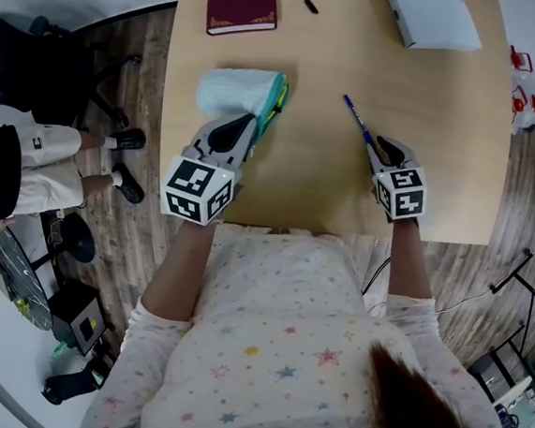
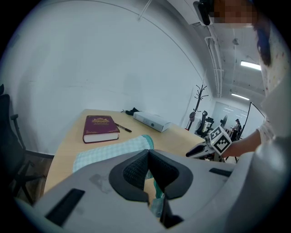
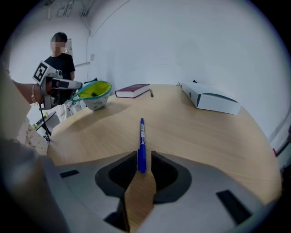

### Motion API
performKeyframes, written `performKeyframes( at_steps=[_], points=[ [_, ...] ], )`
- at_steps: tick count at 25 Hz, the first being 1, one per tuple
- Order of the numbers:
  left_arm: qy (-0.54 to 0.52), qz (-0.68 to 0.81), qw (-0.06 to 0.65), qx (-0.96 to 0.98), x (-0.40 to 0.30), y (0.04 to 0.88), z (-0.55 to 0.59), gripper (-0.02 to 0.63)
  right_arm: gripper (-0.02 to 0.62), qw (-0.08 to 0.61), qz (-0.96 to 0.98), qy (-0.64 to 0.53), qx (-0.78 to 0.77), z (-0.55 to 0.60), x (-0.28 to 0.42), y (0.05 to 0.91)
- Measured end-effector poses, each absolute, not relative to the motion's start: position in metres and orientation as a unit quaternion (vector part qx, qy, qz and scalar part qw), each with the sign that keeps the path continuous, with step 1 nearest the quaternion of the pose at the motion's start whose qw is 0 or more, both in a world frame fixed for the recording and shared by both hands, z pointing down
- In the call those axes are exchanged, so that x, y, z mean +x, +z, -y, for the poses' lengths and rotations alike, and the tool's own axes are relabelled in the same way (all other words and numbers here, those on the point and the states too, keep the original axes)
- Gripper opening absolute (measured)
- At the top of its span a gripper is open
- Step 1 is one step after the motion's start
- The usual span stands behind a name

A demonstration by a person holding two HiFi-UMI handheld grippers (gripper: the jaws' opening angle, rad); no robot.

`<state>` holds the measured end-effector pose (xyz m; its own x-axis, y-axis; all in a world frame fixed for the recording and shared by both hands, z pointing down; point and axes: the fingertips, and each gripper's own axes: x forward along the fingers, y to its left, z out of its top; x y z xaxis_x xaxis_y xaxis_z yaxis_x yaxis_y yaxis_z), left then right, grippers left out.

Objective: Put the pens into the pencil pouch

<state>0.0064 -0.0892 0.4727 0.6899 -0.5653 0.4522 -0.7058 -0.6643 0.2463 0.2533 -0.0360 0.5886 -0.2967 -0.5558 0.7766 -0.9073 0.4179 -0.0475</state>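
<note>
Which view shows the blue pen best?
The right gripper view: the blue pen runs full length up the frame, its near end clamped by the right hand-held gripper. The head view shows it small and slanted. In the left gripper view it can't be made out.

Left gripper (image 1: 248, 126) is extended forward, marker cube facing up. Left forearm (image 1: 183, 268) is bare and angled forward and inward. The jaws meet at the tips and pinch the edge of the pencil pouch (image 2: 113, 152).

Right gripper (image 1: 375, 149) is extended forward, with the right forearm (image 1: 406, 261) bare and nearly straight ahead. The jaws are closed on the near end of the blue pen (image 3: 141, 136), which points away along the jaw line.
</note>
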Motion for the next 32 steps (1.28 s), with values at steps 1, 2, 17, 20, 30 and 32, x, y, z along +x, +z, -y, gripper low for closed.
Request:
performKeyframes(
  at_steps=[1, 2, 17, 20, 30, 32],
  points=[
    [0.171, 0.355, 0.205, 0.896, 0.006, 0.473, 0.089, 0.012, 0.095, 0.356, 0.764, 0.251, 0.476, 0.035, 0.253, 0.591],
    [0.172, 0.355, 0.205, 0.896, 0.006, 0.473, 0.089, 0.012, 0.095, 0.361, 0.763, 0.251, 0.473, 0.034, 0.253, 0.594],
    [0.168, 0.358, 0.205, 0.895, 0.001, 0.471, 0.086, 0.012, 0.058, 0.358, 0.758, 0.270, 0.473, 0.031, 0.250, 0.590],
    [0.166, 0.358, 0.205, 0.896, 0.000, 0.471, 0.086, 0.012, 0.058, 0.354, 0.758, 0.273, 0.475, 0.032, 0.249, 0.587],
    [0.159, 0.358, 0.205, 0.897, -0.001, 0.470, 0.086, 0.012, 0.057, 0.343, 0.759, 0.272, 0.483, 0.035, 0.247, 0.575],
    [0.158, 0.358, 0.205, 0.897, -0.002, 0.469, 0.085, 0.012, 0.057, 0.340, 0.760, 0.270, 0.484, 0.035, 0.246, 0.571]
  ],
)
